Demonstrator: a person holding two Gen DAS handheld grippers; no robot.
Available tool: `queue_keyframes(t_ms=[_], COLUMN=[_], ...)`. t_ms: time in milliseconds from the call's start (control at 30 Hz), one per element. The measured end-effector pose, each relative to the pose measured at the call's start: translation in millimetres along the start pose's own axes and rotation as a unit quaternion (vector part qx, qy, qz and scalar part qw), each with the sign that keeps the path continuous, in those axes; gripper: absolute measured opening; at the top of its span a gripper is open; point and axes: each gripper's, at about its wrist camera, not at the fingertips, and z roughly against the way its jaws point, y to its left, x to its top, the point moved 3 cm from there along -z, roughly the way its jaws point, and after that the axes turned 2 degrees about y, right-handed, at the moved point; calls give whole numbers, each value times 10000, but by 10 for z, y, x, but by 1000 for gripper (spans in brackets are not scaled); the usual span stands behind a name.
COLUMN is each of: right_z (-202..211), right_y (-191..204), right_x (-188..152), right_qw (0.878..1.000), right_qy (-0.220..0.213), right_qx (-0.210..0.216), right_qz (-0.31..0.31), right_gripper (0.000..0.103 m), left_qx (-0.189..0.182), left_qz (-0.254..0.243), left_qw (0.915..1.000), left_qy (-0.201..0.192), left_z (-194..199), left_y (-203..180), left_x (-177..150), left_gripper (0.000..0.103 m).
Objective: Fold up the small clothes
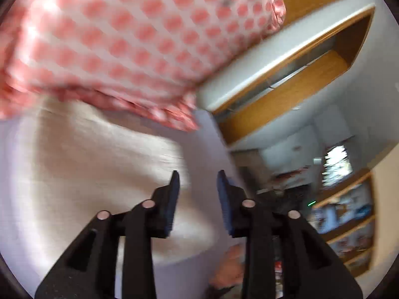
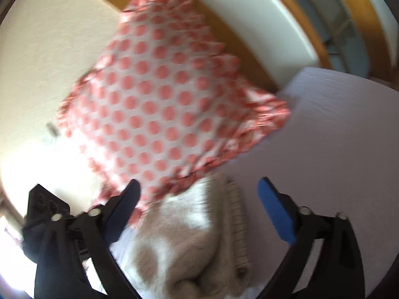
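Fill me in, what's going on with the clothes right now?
Both grippers are open and holding nothing. The left gripper hangs over the beige knit garment, which lies folded on the lilac sheet. The right gripper points at the same garment. The pink polka-dot garment lies just beyond it, overlapping its far edge. Both views are motion-blurred.

Pale lilac bedsheet (image 2: pixel 336 137) fills the surface below, and beyond its edge a wooden bed frame (image 1: pixel 286 99) with a white mattress (image 2: pixel 261 20) runs slantwise. Off in the left wrist view sits a wooden bookshelf (image 1: pixel 346 216), blurred, with a bright window (image 1: pixel 336 162) just above it.
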Motion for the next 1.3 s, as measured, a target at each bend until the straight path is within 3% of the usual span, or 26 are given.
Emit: queue_keyframes(t_ms=[100, 167, 200, 300, 367, 467, 567, 633, 700, 767, 833, 900, 1000, 1067, 1133, 1300], right_z=[13, -110, -193, -640, -896, -1030, -870, -696, -677, -766, -869, -936, -964, -984, -988, -947], right_y=[295, 521, 587, 506, 276, 77, 144, 132, -1, -158, -281, -344, -341, -381, -438, -377], right_x=[-68, -172, -215, -332, -370, -267, -184, -95, -56, -86, -155, -225, -245, -276, -330, -419], right_qw=[9938, 9813, 9776, 9746, 9707, 9723, 9728, 9755, 9724, 9660, 9603, 9563, 9592, 9610, 9613, 9614], right_qy=[464, 1059, 1287, 2102, 2386, 2279, 2279, 2119, 2207, 2448, 2654, 2810, 2752, 2722, 2722, 2622], right_qx=[939, 1525, 1570, 643, -147, -482, -366, -484, -688, -824, -858, -799, -649, -457, -170, 144], right_qz=[362, 508, 553, 416, 237, 199, 198, 356, 299, 102, -31, -112, -72, -172, -403, -824], right_gripper=[94, 94, 94, 94, 93, 90, 89, 95, 95, 95, 84, 82, 73, 60, 42, 36], left_qx=[437, 472, 428, 281, 388, 635, 334, 404, 587, 501, 588, 538, 483, 405, 140, 169], left_qz=[-186, -236, -229, -131, -162, -357, -160, 12, 287, 714, 861, 927, 1018, 1129, 1420, 1307], left_qw=[9988, 9985, 9986, 9989, 9976, 9960, 9990, 9992, 9979, 9959, 9937, 9934, 9928, 9919, 9891, 9912], left_qy=[91, 171, 201, 355, 558, 513, 251, -74, -40, 254, 413, 421, 399, 414, 366, 155], left_z=[333, 481, 490, 355, 110, -1, 281, 504, 560, 454, 296, 219, 93, -16, -124, 40], left_y=[294, 483, 545, 703, 778, 763, 801, 946, 1160, 1374, 1495, 1558, 1571, 1623, 1704, 1693], left_x=[-140, -234, -240, -287, -358, -459, -411, -350, -306, -304, -302, -292, -216, -184, -173, -158], left_gripper=[37, 37, 38, 44, 44, 37, 38, 44, 44, 44, 46, 51, 54, 54, 52, 32])
